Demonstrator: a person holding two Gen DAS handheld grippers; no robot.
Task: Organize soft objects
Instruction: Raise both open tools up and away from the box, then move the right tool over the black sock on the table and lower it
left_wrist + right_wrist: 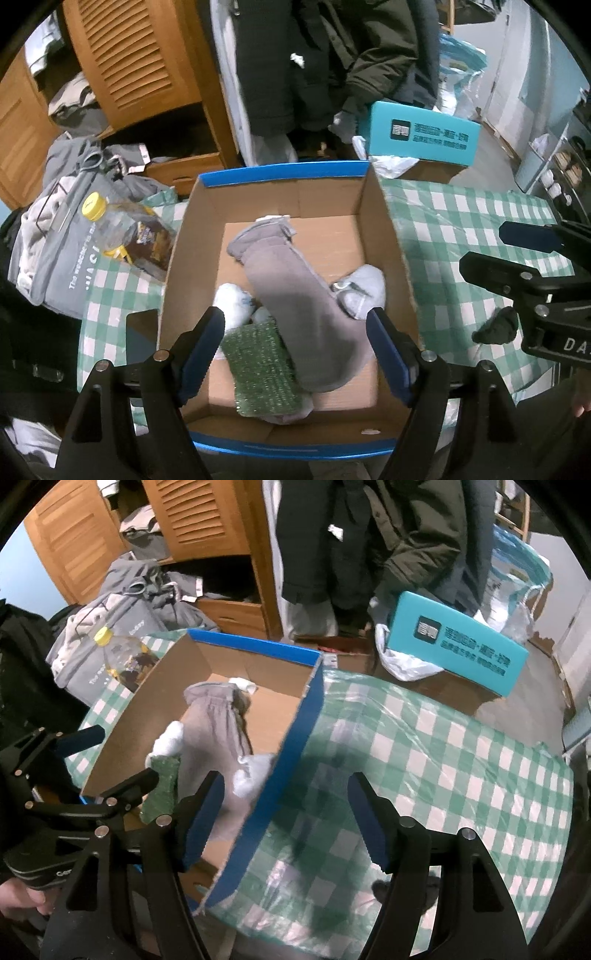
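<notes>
Left wrist: grey sock (295, 295) in box (373, 206) under spread, empty left tongs (295, 332)

Louvred wooden wardrobe (122, 62) (door ajar), checked tablecloth (443, 760)

1. Setting: a lived-in home, likely a bedroom or storage corner.
2. Wooden wardrobe (122, 62) with louvred doors stands open, clothes piled inside.
3. Dark coats (369, 535) hang behind the table.
4. Table wears a green-and-white checked cloth (424, 760) under clear plastic.
5. Grey garments (66, 221) heaped at the table's edge, beside a yellow-capped bottle (125, 229).
6. Teal carton (421, 136) and plastic bags (517, 590) clutter the floor.
</notes>
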